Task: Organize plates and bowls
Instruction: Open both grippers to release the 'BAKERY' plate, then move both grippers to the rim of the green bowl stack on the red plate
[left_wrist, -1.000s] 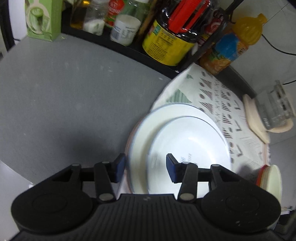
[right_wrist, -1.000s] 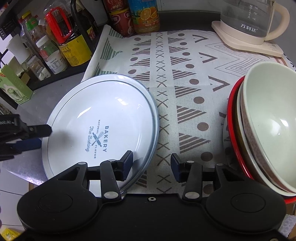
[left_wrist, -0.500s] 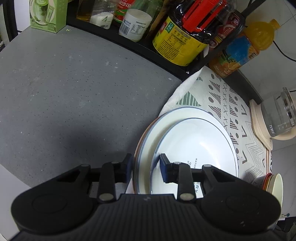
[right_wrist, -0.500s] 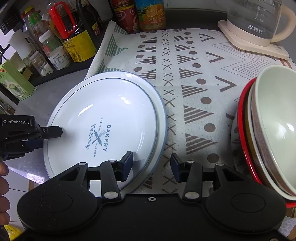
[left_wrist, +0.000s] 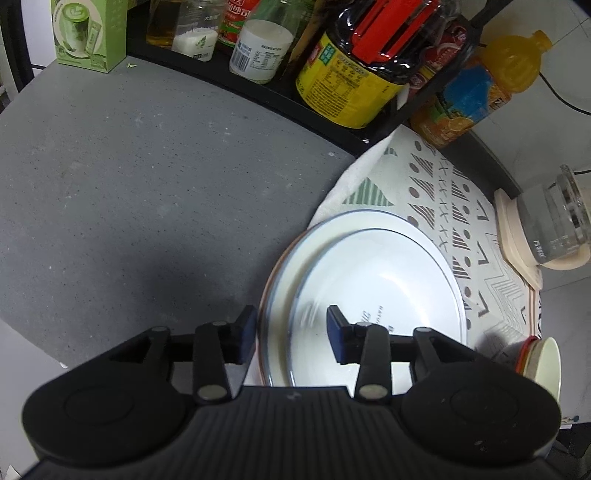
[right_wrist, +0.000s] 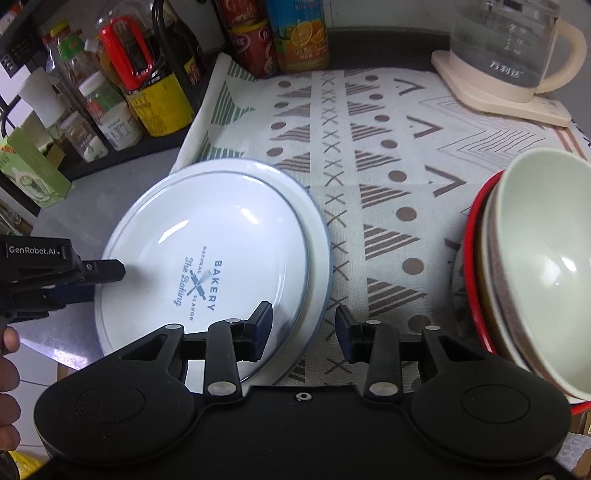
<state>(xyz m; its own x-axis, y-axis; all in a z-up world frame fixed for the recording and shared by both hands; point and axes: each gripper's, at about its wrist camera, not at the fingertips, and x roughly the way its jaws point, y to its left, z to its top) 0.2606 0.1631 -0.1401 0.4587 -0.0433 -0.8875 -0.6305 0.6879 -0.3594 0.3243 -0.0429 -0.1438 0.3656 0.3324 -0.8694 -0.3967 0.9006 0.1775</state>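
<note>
"BAKERY", "The Baking" and "NATURAL FLAVOR" mark the white blue-rimmed plate (right_wrist: 207, 251), stacked on a larger white plate (right_wrist: 317, 258) at the patterned cloth's (right_wrist: 388, 155) edge. "GenRobot.AI" left gripper (left_wrist: 291, 332) straddles both rims, opening; right gripper (right_wrist: 303, 328) straddles them too, closing, not gripping.

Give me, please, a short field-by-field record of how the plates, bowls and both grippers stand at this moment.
plates: Bakery plate stacked on larger plate, on patterned cloth
bowls: bowl stack at cloth's right edge
left gripper: jaws opening, astride the plates' rims
right gripper: jaws closing, astride the plates' rims, pads apart
kettle: far right corner
</note>
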